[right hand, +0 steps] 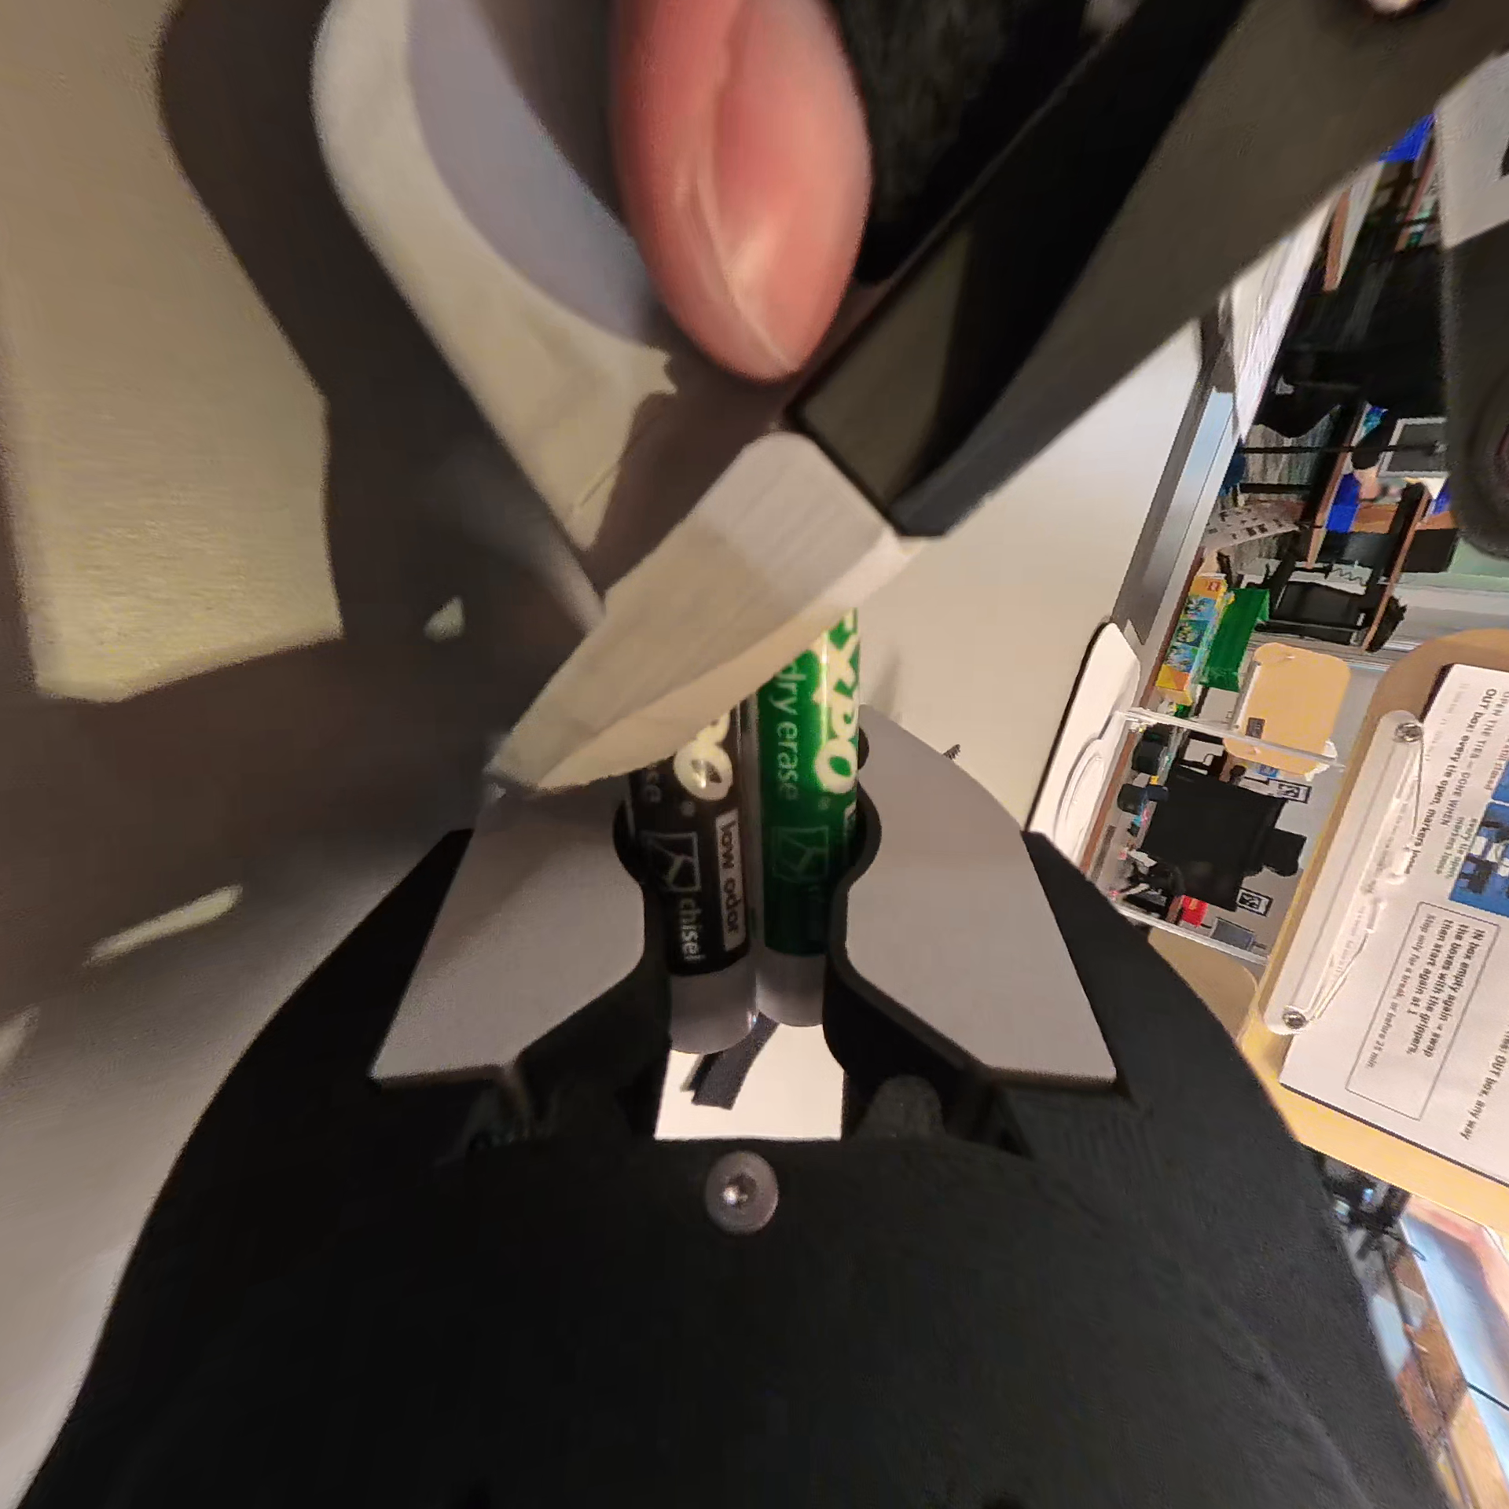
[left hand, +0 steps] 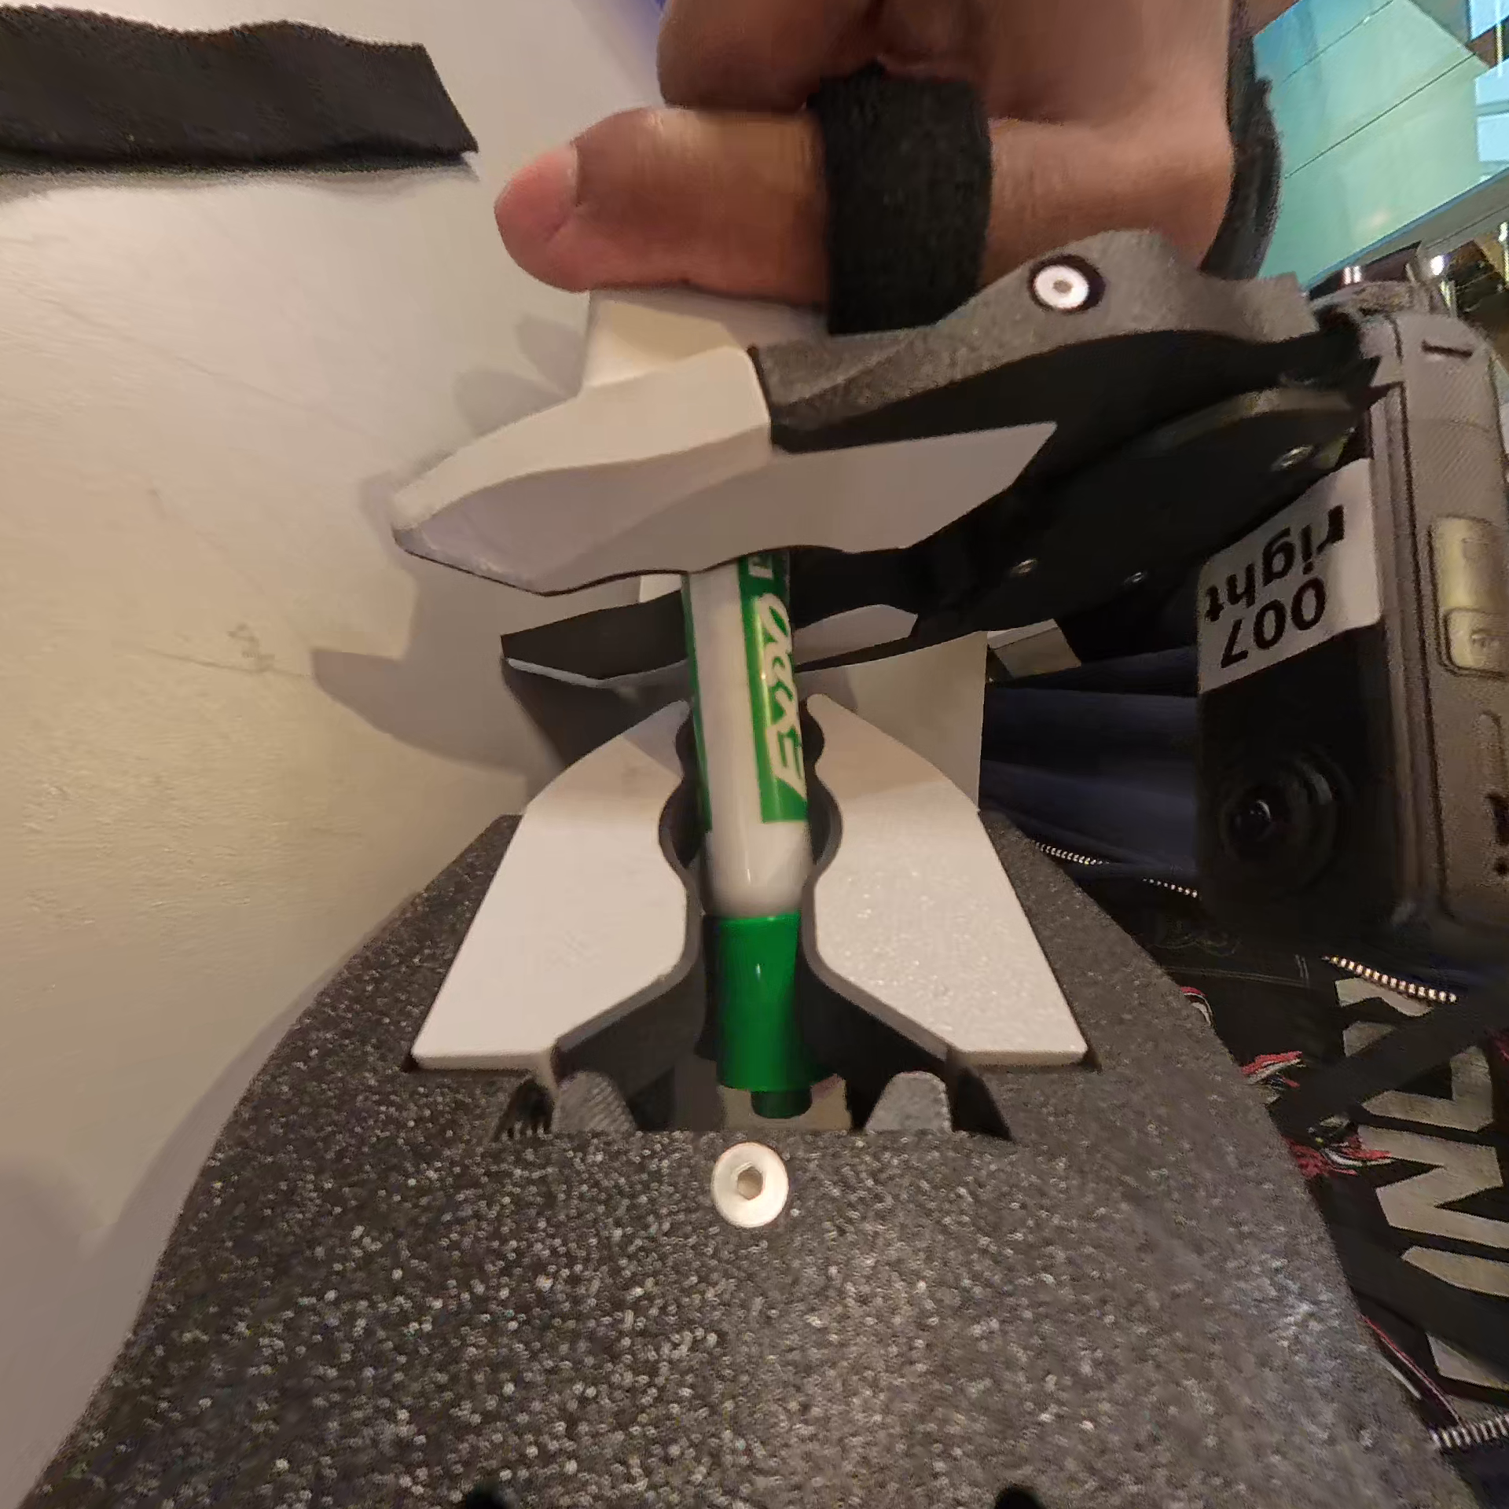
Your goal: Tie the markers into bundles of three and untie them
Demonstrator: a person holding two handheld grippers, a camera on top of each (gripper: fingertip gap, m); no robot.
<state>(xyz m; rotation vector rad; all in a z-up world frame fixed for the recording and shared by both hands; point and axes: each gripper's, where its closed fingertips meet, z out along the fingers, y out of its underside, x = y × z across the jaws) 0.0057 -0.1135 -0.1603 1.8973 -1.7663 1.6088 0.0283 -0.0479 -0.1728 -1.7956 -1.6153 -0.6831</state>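
The left gripper, nearest the lens, is clenched on 1 green marker, its pale fingers pressing the barrel from both sides, cap toward the camera. The right gripper crosses just above it and holds 2 markers side by side, a black marker and the green marker, with both fingers against the pair. The markers are held above the white table. A black strap lies flat on the table, well apart from both grippers. Judged from this, gathering is in hand: only 2 markers show, none tied. Next calls for a 3rd marker, then the strap wrapped round while 1 gripper pins the bundle.
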